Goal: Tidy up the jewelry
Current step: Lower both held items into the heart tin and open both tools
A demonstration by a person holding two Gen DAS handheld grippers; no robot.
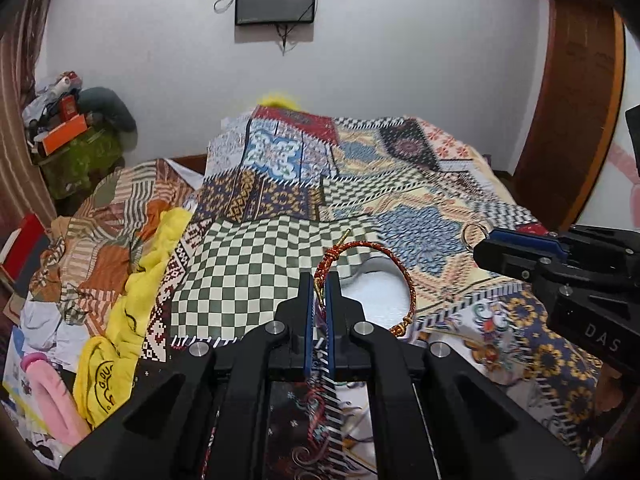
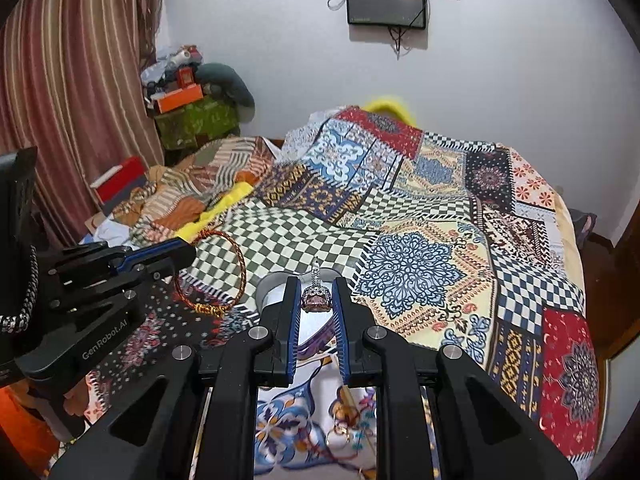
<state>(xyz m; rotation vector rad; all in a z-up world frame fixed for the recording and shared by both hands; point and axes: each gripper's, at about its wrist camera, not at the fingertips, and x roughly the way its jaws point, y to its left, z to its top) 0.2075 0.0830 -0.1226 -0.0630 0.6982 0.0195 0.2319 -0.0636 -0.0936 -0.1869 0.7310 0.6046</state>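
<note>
My left gripper [image 1: 320,280] is shut on a red and gold bangle [image 1: 400,268], held upright above the bed. The bangle also shows in the right wrist view [image 2: 240,264], hanging from the left gripper [image 2: 180,250]. My right gripper [image 2: 316,292] is shut on a silver ring with a pink stone [image 2: 317,298]. In the left wrist view the ring's band [image 1: 474,234] sticks out of the right gripper [image 1: 486,240]. A white heart-shaped box [image 1: 376,292] with a grey rim [image 2: 266,286] lies on the bedspread just beyond both grippers.
A patchwork bedspread [image 2: 420,264] covers the bed. Yellow cloth [image 1: 140,280] and rumpled fabrics lie at left. A cluttered green box [image 2: 192,120] stands by the striped curtain [image 2: 72,100]. A dark screen [image 2: 386,0] hangs on the white wall. A wooden frame [image 1: 572,100] rises at right.
</note>
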